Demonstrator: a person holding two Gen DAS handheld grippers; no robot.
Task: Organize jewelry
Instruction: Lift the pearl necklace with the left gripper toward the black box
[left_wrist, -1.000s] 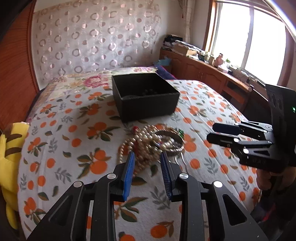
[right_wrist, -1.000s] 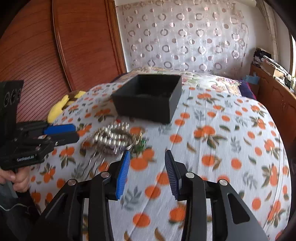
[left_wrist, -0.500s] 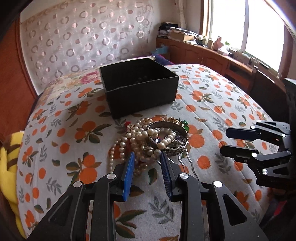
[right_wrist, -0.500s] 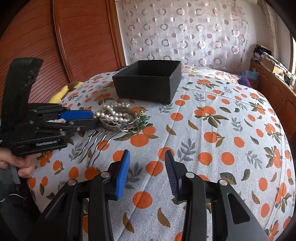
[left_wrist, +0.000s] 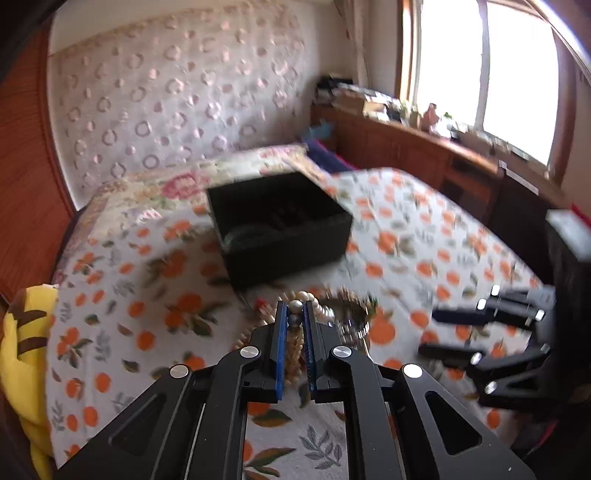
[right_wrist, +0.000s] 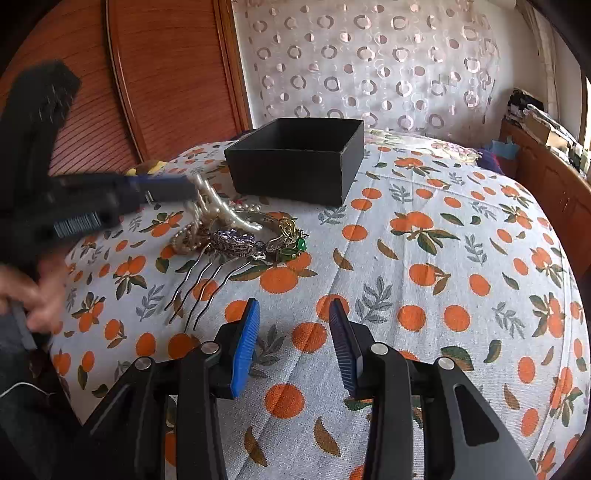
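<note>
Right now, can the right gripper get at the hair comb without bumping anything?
Probably yes. The right gripper is open and empty, and the hair comb's prongs point toward it across bare bedspread. The left gripper, closing on the pearl necklace, sits past the comb's head, close but not between.

The left gripper, whose blue pads stood apart over the jewelry pile a second ago, is now closing its jaws on the pearl necklace, with beads pinched between the pads. The strand, which lay flat in the heap on the orange-print bedspread, now rises off it, drawn up taut toward the gripper's tips. From the left wrist the black box now sits lower and its inside shows more, as the hand has lifted.
</note>
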